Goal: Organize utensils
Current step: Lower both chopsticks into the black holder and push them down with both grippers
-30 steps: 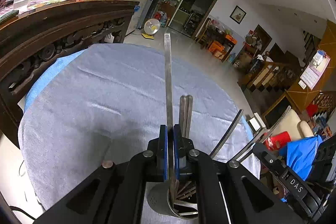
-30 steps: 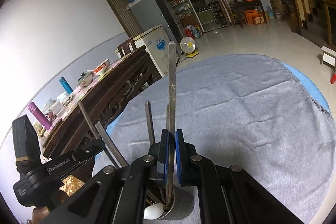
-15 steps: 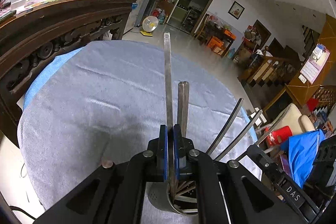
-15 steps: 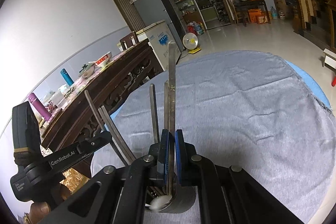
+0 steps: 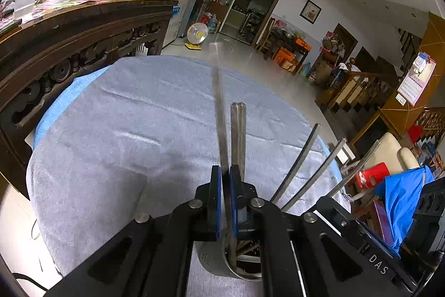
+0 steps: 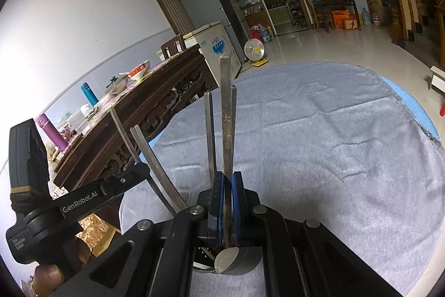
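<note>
Characters mark the utensil [image 6: 226,130] pinched by the right gripper [image 6: 227,202]; left gripper [image 5: 225,199] pinches a plain one [image 5: 221,118].

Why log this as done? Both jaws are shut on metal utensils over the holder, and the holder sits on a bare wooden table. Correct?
Not quite. The metal holder sits on a grey cloth, not bare wood; the left wrist view shows it. Left gripper and right gripper are each shut on a metal utensil over it.
</note>
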{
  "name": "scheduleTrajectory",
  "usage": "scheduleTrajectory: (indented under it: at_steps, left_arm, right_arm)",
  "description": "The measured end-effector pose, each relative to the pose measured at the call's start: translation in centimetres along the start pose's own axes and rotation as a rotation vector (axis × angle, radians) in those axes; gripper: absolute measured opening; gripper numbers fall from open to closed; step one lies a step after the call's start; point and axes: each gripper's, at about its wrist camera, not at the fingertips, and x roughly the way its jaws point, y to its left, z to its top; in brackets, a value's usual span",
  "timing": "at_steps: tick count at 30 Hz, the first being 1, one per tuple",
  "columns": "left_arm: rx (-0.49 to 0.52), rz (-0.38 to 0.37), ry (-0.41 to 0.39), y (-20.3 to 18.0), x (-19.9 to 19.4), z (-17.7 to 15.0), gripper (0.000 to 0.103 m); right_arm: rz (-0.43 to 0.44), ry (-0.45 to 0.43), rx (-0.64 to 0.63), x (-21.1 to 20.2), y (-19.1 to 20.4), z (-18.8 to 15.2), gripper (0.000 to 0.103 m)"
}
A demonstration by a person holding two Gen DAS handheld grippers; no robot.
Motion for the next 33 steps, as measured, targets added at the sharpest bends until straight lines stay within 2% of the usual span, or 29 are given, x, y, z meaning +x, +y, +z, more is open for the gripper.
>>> scheduleTrajectory:
  at_steps: [25, 33]
  left_arm:
    - [0.013, -0.014, 0.061, -0.1, 0.4, -1.5, 0.006]
    - [-0.029, -0.027, 0.052, 0.7, -0.3, -0.8, 0.007]
  right_arm:
    - [0.012, 0.047, 0.008, 0.5, -0.1, -0.9, 0.007]
    - [0.019, 0.059, 0.003, 0.7, 0.0, -1.1, 0.01]
